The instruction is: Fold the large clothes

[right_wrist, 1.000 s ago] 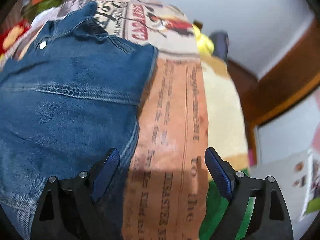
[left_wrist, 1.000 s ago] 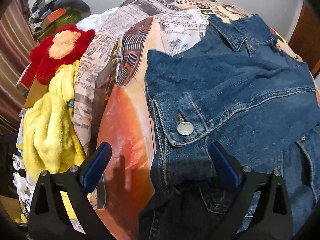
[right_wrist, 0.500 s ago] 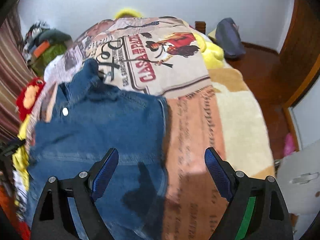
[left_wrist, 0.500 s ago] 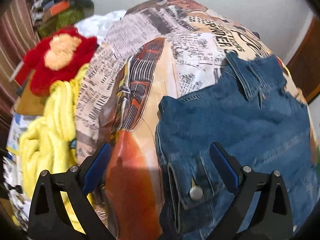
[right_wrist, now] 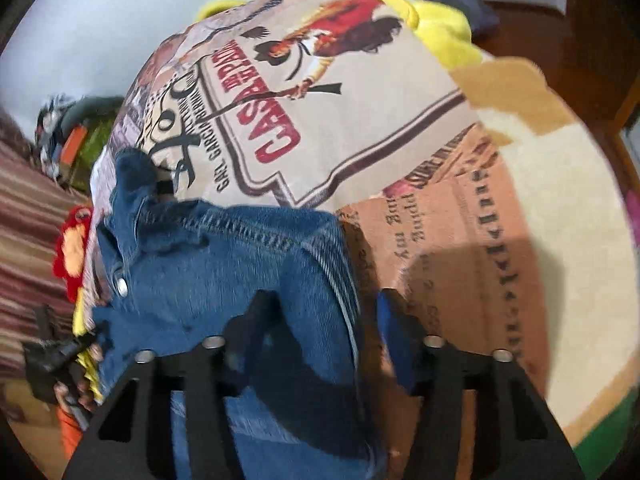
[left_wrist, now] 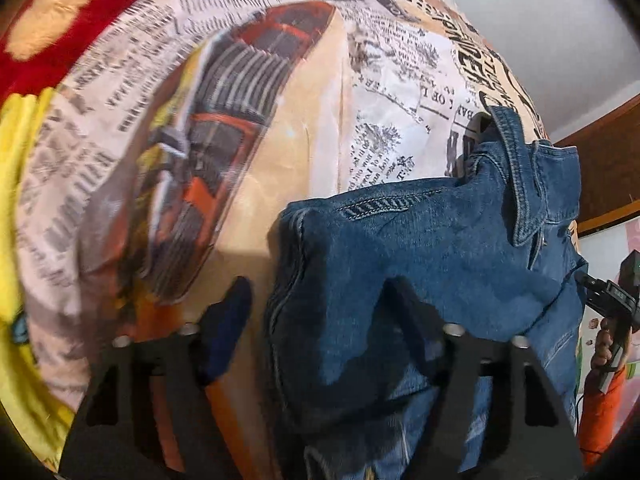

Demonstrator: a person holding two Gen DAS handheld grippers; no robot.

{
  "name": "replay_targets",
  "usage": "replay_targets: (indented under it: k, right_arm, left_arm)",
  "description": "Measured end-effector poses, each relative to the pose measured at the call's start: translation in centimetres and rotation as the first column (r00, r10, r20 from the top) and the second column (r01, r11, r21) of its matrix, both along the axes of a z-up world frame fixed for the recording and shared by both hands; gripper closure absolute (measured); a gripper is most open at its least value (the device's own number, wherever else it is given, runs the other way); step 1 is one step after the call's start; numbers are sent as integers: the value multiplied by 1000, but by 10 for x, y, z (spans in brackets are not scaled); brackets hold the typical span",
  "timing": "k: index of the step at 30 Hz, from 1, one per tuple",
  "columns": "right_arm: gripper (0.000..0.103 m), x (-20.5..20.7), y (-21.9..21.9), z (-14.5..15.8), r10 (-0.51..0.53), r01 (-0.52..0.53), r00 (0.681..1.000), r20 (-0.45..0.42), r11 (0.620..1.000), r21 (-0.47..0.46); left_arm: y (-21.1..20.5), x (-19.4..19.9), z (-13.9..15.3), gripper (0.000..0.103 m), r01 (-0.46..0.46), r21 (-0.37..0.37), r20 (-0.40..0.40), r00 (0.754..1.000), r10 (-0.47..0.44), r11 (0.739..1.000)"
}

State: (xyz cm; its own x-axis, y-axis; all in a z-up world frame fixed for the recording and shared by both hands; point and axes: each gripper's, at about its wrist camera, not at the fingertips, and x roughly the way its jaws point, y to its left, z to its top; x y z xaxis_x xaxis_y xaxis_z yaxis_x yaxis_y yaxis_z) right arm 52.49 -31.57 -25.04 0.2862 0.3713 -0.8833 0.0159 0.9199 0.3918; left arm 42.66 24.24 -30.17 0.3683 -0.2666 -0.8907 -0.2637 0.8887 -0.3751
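Two grippers bracket one garment, a blue denim jacket [left_wrist: 420, 264] lying on a bedspread [left_wrist: 312, 112] printed with newspaper text and poster art. At the far left of the left wrist view sit a red plush toy [left_wrist: 60, 20] and a yellow fleece [left_wrist: 16, 184], both just beside the bedspread's edge. The left gripper [left_wrist: 320, 320] has just been closing; its jaws straddle the jacket's folded side edge, one blue pad [left_wrist: 228, 328] over bare bedspread, the other over denim, and whether the pads press the cloth cannot be told.

The jacket is mid-blue, with orange-tan stitching, a raised collar [left_wrist: 524, 184] and a metal button [right_wrist: 122, 286]. Its long axis runs from the collar, at the far end, back toward the cameras.

In the right wrist view the right gripper [right_wrist: 320, 328] has likewise been closing across the jacket's opposite edge [right_wrist: 340, 264], one finger on denim, the blue pad [right_wrist: 394, 344] over the orange printed panel; actual pinching cannot be told. Right of that edge lies bare bedspread, then a cream blanket [right_wrist: 560, 208], with a wooden floor [right_wrist: 560, 28] beyond.
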Motion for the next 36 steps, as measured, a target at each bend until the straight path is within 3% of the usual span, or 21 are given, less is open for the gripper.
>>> replay_targets:
  k: [1,2,3,7,11,15,22,25,28,31,36]
  right_arm:
    - [74,2,-1,-1,-5,5,1000,2,1000,10]
    - [78,5,0,-2,-6,6,1000,4,1000,24]
    - [82,7,1,-3,-6,6,1000,-1,1000,31]
    - [91,14,11,4,15,-15,999,37,1000,-2]
    - [92,23,23,28,36,-34,994,102,999,-22]
    - [93,35,45,66,89,-77,975,203,995,-69]
    - [94,51,78,110,138,-102,937,320,987,-127]
    - [94,63,86,110,129,-86,934,333,986,-141]
    - [93,76,93,93,128,-70,941,315,980,-188]
    - [93,85,96,66,136,-61,948,287,965,-254]
    - [93,98,86,28,124,-54,962,243,960,-275]
  left_arm:
    - [0,2,-2,51,-4,-12,6,1000,4,1000]
    - [1,4,-2,67,-9,-20,14,1000,9,1000]
    - [2,5,-3,73,-16,-23,23,1000,17,1000]
    - [5,11,3,79,-39,-25,44,998,40,999]
    - [1,12,31,92,-36,77,106,994,28,996]
    - [0,9,70,93,-41,194,200,980,2,980]
    - [5,21,116,93,-68,305,299,954,-28,950]
    - [10,34,110,93,-80,352,284,959,-25,933]
    - [17,48,90,93,-76,351,242,970,-12,933]
    - [21,60,67,92,-66,349,196,981,-4,935]
    - [19,72,35,86,-53,375,137,991,1,925]
